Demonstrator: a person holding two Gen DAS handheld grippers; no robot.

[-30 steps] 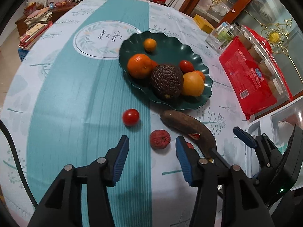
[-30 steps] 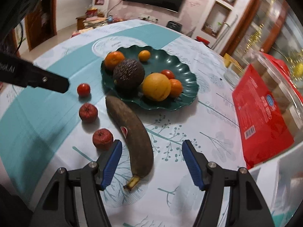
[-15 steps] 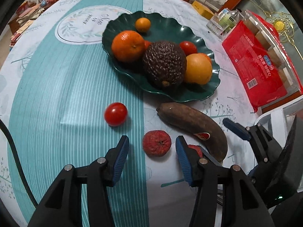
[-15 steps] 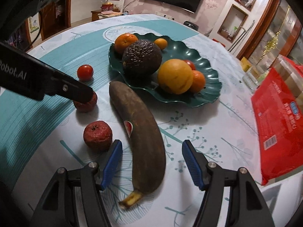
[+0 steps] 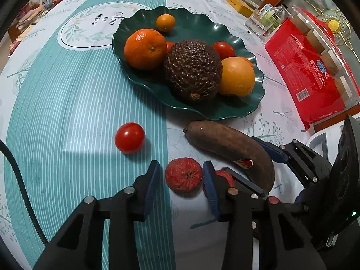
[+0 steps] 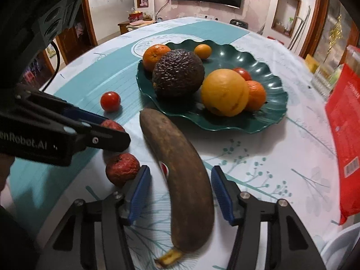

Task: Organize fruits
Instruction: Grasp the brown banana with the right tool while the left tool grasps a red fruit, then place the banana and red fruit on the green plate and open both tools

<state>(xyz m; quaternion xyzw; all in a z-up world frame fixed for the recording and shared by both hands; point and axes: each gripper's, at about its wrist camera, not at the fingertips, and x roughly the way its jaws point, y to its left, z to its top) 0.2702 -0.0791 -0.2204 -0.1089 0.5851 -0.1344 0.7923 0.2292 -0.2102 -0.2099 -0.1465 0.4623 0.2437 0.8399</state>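
While both jaw pairs have just been closing, neither presses fruit: left gripper straddles wrinkled red fruit, narrow gaps either side; right gripper straddles brown banana, pads apart from peel. Second wrinkled fruit crowds right gripper's left finger. Tomato nearby; green plate beyond, well filled.

The worktop's cloth is white with pale teal twig prints and a broad teal band of thin white stripes. The scalloped plate is dark green, holding a pebbled dark brown avocado, bright orange mandarins and a yellow-orange citrus. The overripe banana is dull brown; the wrinkled small fruit is matte red.
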